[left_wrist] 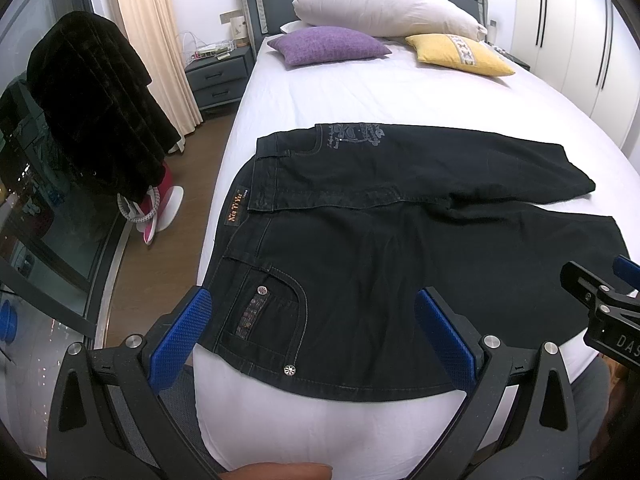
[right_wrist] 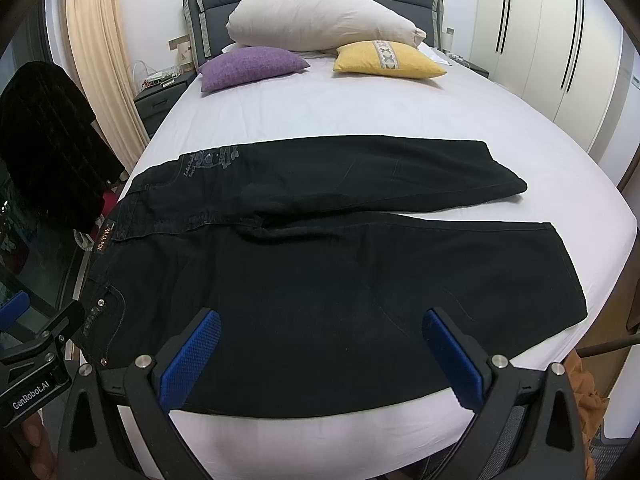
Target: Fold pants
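Pants (left_wrist: pixel 400 264): one pair, black denim, spread flat across the foot of the bed (left_wrist: pixel 360 92); waistband toward the bed's left edge, two legs running right, lying apart in a narrow V.
Left tongs (left_wrist: pixel 316 336): spread wide, grasping nothing; held above the near hip pocket and the hem edge of the pants.
Right tongs (right_wrist: pixel 320 354): spread wide, nothing between the blue pads; held above the near leg, about mid-length.
Left view only: orange waistband label readable, two metal rivets on the pocket, a pink-and-white object on the floor, right tongs' body at frame right.
Right view only: both leg hems (right_wrist: pixel 560 264) in full, bed's right edge, left tongs' body marked "GenRobot.AI" at frame left.
Count: pillows, three (one large white (right_wrist: pixel 320 16), one purple (right_wrist: pixel 252 66), one yellow (right_wrist: pixel 388 60)); nightstand (left_wrist: pixel 218 76), one; dark garment (left_wrist: pixel 92 108) hanging at left, one.
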### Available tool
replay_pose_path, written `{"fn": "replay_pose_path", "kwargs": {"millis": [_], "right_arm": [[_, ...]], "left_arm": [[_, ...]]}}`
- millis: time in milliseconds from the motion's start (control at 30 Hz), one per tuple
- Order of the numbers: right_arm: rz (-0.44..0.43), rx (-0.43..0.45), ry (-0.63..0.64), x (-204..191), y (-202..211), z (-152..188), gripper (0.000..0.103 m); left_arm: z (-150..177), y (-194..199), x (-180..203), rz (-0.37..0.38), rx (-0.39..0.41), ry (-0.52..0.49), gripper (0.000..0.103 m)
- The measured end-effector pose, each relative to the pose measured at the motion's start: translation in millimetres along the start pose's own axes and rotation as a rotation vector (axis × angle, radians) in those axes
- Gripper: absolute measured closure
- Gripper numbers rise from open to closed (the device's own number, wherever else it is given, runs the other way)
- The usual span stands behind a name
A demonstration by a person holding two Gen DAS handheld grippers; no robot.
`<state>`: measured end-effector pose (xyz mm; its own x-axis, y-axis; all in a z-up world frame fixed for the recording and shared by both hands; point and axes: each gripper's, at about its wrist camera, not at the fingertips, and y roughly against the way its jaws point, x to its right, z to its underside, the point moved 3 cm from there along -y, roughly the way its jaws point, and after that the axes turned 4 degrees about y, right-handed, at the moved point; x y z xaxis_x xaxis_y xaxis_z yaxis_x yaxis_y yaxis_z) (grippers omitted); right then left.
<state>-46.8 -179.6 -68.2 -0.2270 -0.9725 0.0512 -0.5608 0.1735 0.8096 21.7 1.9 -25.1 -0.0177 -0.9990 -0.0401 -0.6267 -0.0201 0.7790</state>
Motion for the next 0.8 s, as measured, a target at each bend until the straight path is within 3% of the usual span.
{"fn": "replay_pose_path", "kwargs": {"millis": [800], "right_arm": [[0.002,-0.006,0.001,-1.2,-2.6,2.5,0.000]], "left_arm": [[5.8,-1.9,-2.6,-0.002,-0.004,-0.002,0.000]]}}
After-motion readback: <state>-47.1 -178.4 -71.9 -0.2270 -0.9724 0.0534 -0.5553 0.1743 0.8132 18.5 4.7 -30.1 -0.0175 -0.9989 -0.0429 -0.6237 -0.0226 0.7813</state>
